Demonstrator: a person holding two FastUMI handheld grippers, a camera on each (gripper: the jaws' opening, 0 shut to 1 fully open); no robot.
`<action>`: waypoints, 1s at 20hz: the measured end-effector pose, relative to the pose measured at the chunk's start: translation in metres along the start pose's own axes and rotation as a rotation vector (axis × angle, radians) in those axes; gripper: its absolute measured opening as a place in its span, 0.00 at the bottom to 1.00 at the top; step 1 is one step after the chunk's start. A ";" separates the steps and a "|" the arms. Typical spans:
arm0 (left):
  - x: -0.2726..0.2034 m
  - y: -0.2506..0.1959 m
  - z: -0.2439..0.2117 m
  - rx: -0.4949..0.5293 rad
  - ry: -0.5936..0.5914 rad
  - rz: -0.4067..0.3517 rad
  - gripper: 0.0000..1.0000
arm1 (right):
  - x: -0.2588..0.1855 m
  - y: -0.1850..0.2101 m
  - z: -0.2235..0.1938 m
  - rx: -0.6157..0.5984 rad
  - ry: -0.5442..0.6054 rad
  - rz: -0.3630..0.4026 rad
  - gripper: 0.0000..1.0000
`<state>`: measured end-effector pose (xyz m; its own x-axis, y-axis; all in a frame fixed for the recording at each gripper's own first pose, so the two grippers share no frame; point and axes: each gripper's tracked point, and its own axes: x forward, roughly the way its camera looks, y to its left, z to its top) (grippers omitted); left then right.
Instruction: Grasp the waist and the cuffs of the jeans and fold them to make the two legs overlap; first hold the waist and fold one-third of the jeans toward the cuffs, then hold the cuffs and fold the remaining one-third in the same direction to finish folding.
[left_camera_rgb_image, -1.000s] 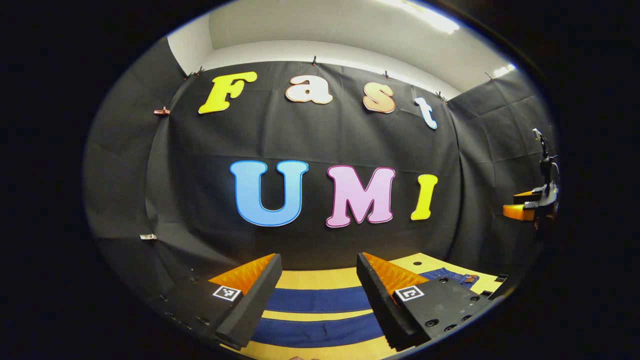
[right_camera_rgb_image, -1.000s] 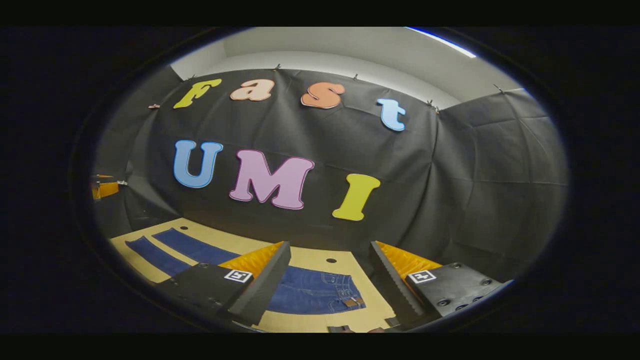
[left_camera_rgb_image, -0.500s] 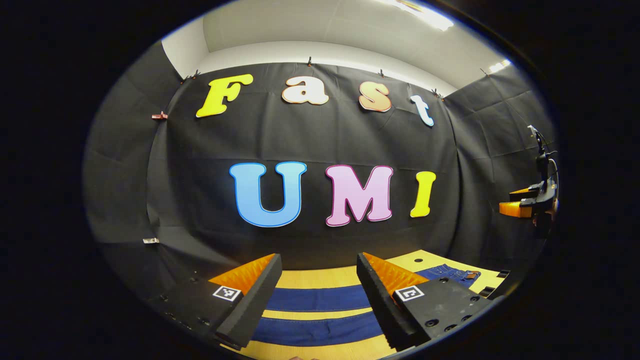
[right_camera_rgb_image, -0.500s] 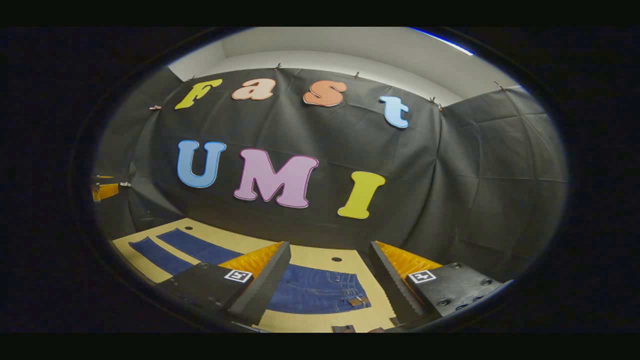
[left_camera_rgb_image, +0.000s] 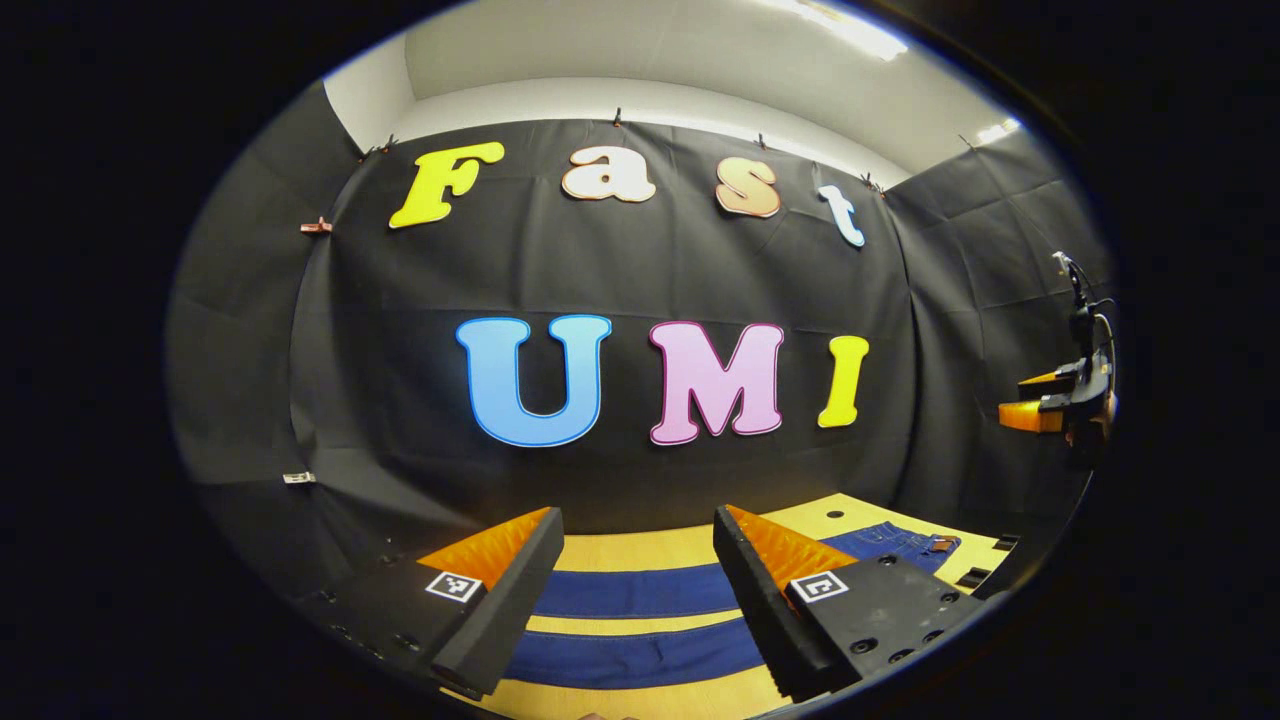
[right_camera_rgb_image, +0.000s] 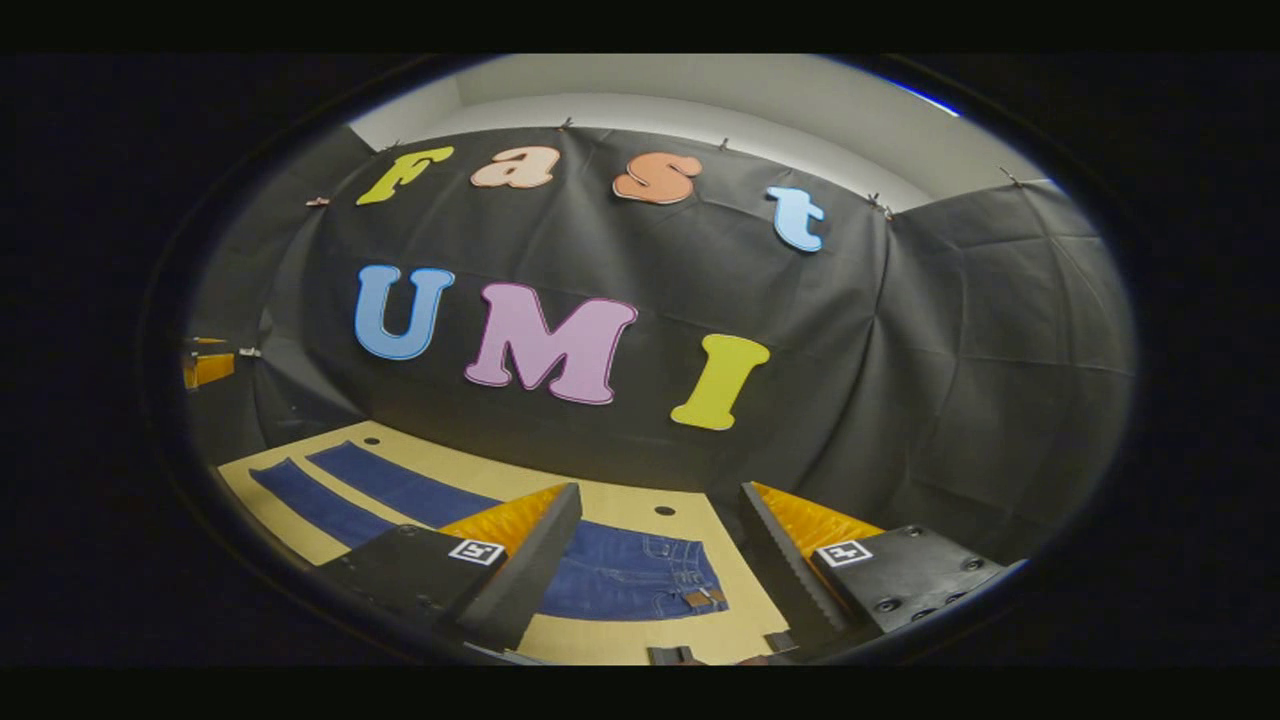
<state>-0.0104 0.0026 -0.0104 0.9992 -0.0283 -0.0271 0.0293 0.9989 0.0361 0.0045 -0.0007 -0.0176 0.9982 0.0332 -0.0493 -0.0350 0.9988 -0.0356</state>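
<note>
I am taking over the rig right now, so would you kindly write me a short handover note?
Left gripper: open, holding nothing, raised above the two legs of the jeans.
Right gripper: open, holding nothing, raised above the waist.
Jeans: spread flat on the wooden table, legs apart side by side, waist at the right gripper's end.
Done: nothing folded yet.
Left: grasp waist and cuffs and lay one leg over the other; fold the waist third toward the cuffs; fold the cuff third the same way.
</note>
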 end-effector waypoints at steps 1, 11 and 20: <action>0.001 -0.002 -0.005 0.006 0.011 -0.022 0.96 | 0.002 0.000 -0.002 -0.006 0.006 0.004 0.96; 0.022 0.027 -0.069 0.175 0.200 -0.186 0.97 | 0.048 0.020 -0.089 -0.189 0.200 0.281 0.97; 0.064 0.046 -0.197 0.219 0.581 -0.385 0.97 | 0.114 0.032 -0.256 -0.353 0.560 0.603 0.97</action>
<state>0.0503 0.0545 -0.2070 0.7440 -0.2910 -0.6015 0.4408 0.8902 0.1146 0.1051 0.0252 -0.2801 0.6391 0.4330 -0.6356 -0.6509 0.7448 -0.1471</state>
